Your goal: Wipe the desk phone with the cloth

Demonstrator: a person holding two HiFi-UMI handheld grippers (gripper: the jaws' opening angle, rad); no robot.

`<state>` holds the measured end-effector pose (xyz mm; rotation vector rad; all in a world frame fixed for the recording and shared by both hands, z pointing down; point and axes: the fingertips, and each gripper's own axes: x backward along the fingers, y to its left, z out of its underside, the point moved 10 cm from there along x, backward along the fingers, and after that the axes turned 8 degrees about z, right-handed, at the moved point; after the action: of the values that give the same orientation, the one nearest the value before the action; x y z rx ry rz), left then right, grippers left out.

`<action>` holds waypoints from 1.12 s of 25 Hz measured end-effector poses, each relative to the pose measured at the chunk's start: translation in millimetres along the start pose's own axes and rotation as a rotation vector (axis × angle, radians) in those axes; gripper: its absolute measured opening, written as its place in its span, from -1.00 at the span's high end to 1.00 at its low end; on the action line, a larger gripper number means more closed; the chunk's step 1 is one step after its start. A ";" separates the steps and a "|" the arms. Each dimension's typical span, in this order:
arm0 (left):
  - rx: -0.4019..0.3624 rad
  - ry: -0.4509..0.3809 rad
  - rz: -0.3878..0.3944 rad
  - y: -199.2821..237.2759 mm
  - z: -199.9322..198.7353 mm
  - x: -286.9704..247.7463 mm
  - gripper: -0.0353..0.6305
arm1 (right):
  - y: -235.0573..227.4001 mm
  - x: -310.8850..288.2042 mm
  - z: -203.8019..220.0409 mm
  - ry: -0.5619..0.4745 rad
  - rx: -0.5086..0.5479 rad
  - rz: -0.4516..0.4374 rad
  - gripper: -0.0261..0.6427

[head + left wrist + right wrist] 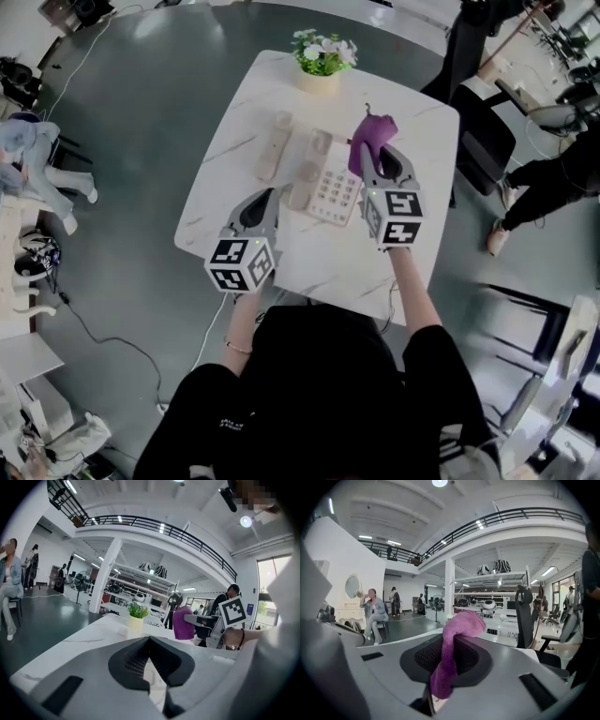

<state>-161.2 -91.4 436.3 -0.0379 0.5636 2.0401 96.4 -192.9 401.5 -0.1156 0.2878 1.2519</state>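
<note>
The desk phone (335, 192) sits mid-desk (234, 178) with its handset (273, 146) laid flat to the left, probably so the cradle and keypad are bared for wiping. The purple cloth (371, 139) is pinched tight in the right gripper (378, 161), jaws closed on its lower part so the loose end flops over the tips, just over the phone's far right corner, seemingly lined up for a pass. The left gripper (265, 199) is parked beside the phone's near left side, jaws brought together on nothing, maybe for steadying.
</note>
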 end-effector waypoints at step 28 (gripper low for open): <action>0.111 0.098 0.044 43.0 19.5 -52.8 0.90 | 49.5 -118.6 47.1 0.135 0.750 -0.127 0.81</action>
<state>-165.6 -144.3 483.2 -0.0600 0.7443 2.0544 23.0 -274.8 483.0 0.4221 0.8336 0.9451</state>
